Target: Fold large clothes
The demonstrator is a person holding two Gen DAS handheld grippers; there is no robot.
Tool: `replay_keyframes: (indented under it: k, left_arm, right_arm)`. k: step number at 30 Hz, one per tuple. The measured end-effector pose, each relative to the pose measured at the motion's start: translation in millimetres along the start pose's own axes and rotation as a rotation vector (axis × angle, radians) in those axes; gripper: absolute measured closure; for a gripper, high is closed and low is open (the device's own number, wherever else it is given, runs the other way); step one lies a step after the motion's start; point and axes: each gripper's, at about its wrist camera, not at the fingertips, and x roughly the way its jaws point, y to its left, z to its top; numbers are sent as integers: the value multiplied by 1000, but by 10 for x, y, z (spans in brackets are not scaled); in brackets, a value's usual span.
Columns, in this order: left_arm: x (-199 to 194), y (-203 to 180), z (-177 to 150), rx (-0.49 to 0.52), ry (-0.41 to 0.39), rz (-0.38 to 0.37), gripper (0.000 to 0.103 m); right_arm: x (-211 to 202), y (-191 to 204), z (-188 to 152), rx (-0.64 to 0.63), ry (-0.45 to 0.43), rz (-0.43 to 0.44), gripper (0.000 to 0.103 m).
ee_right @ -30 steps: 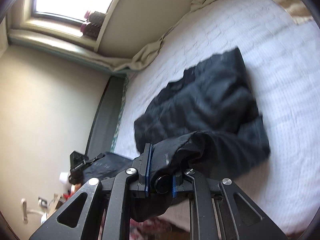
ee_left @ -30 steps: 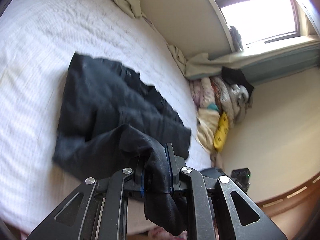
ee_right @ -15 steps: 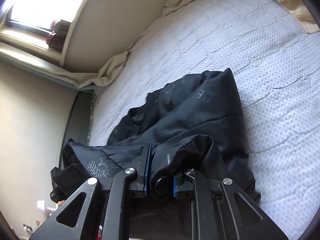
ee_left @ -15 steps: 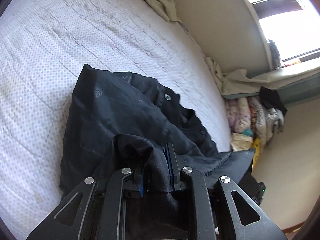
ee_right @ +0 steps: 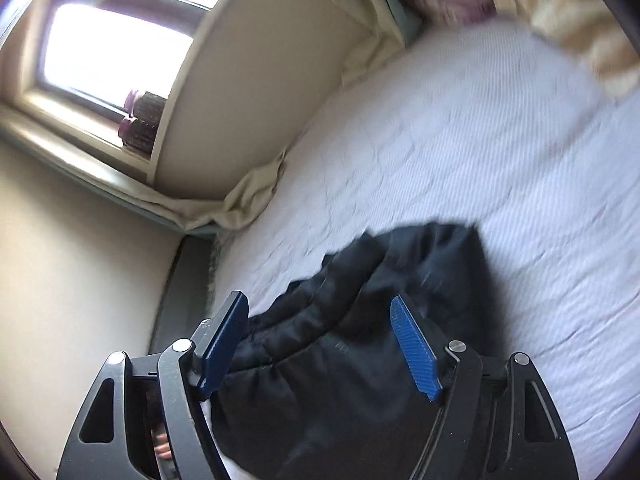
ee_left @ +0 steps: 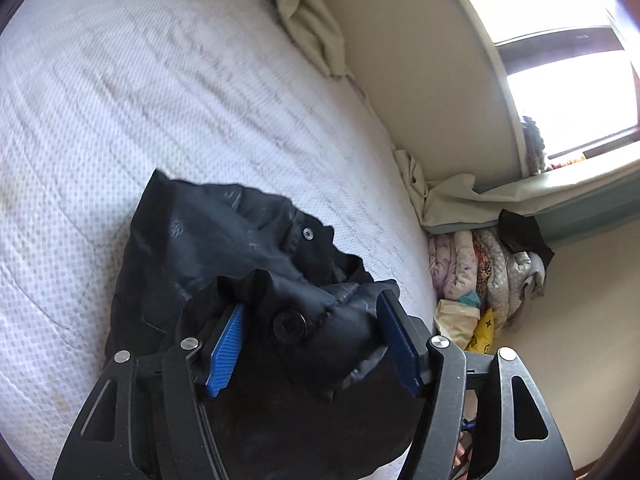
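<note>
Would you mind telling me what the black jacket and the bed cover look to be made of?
Black jacket: probably a synthetic shell such as nylon or polyester, with a slight sheen, soft puffy folds and snap buttons. Bed cover: a white quilted textile, matte, with a dotted weave and stitched lines.

wrist views, close, sharing jacket (ee_left: 224, 248), bed (ee_right: 480, 152)

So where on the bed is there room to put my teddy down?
Lots of bare white bed past the black jacket, up to the cream sheet by the wall. It's crowded near both opening grippers, where the jacket bunches, and by the clothes pile beside the bed.
</note>
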Motion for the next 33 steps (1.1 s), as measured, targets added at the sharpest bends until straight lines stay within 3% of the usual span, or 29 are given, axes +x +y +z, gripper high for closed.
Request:
replay_keyframes:
  k: [4, 6, 7, 9, 10, 11, 14, 16, 23, 24, 26, 27, 28, 30, 33]
  left_arm:
    - [-30, -25, -24, 29, -12, 9, 31]
    - [-50, -32, -23, 39, -11, 10, 28]
    - [-63, -26, -16, 33, 1, -8, 22]
    - [-72, 63, 19, -29, 65, -103, 20]
    - [-112, 105, 32, -61, 59, -127, 20]
    - [-176, 126, 46, -65, 21, -112, 19]
    - [-253, -1, 67, 82, -87, 72, 19]
    - [-162, -103, 32, 175, -89, 159, 19]
    - [312, -195, -119, 325, -18, 306, 19]
    - [367, -198, -138, 343, -20, 310, 22]
    - [485, -214, -189, 380, 6, 323, 42]
    - [536, -217, -207, 397, 21, 347, 69]
    - [554, -217, -234, 413, 34, 371, 86]
    - [570, -172, -255, 407, 43, 415, 88]
    - [438, -44, -206, 318, 7, 441, 89]
  right_arm:
    - [-100, 140, -2, -195, -47, -222, 30]
    - [-66, 160, -33, -252, -33, -288, 30]
    - [-22, 148, -52, -264, -12, -300, 30]
    - [23, 83, -74, -259, 32, -300, 30]
    - [56, 48, -87, -255, 51, -305, 30]
    - [99, 26, -99, -254, 65, -317, 30]
    - [152, -36, -93, -250, 76, -334, 30]
    - [135, -59, -68, -237, 68, -325, 30]
    - [258, -47, -53, -231, 72, -304, 30]
    - [293, -39, -65, -237, 78, -304, 30]
    - [381, -9, -100, -265, 96, -312, 30]
    - [431, 12, -126, -288, 107, -322, 34]
    - [489, 46, -161, -321, 121, -338, 53]
    - [561, 105, -213, -374, 141, -385, 78]
    - [551, 115, -219, -373, 118, -427, 89]
